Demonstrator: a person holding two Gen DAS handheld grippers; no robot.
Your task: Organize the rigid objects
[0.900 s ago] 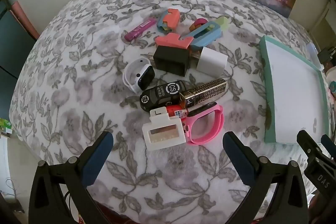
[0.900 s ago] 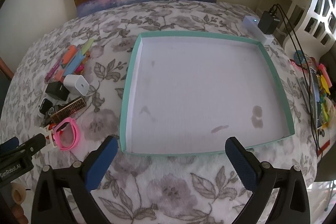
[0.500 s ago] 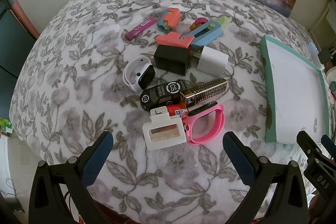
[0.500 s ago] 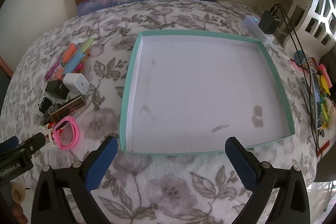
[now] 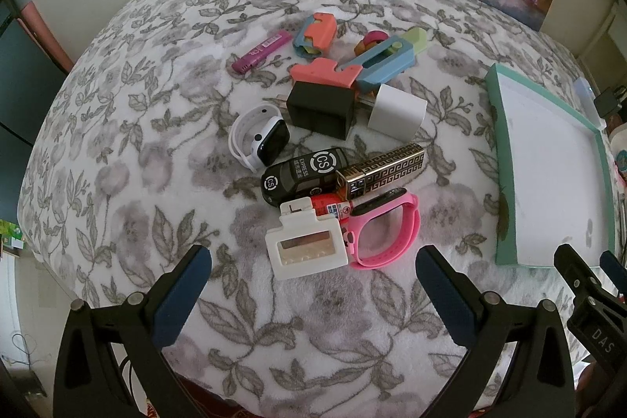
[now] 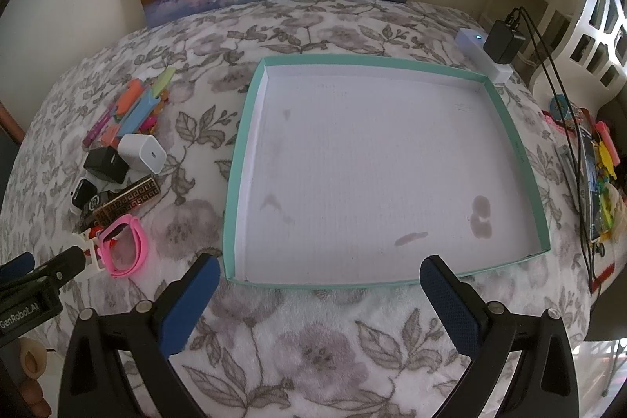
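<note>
Hovering above the floral cloth [image 5: 117, 183], both grippers spread wide, nothing between their pads.
Left gripper [image 5: 313, 285] hangs near the clutter: white clip [image 5: 305, 249], pink band [image 5: 386, 234], black toy car [image 5: 301, 173], chargers further off. Right gripper [image 6: 319, 294] hangs at near edge of teal tray [image 6: 235, 183], right of the pile.

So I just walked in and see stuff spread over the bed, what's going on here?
A person holds a gripper in each hand, sorting small items. The left gripper is open above a pile of chargers, watches, a toy car and other bits on the floral blanket, holding nothing. The right gripper is open too, at the near edge of a teal tray with nothing in it. Nothing has been picked up yet.
</note>
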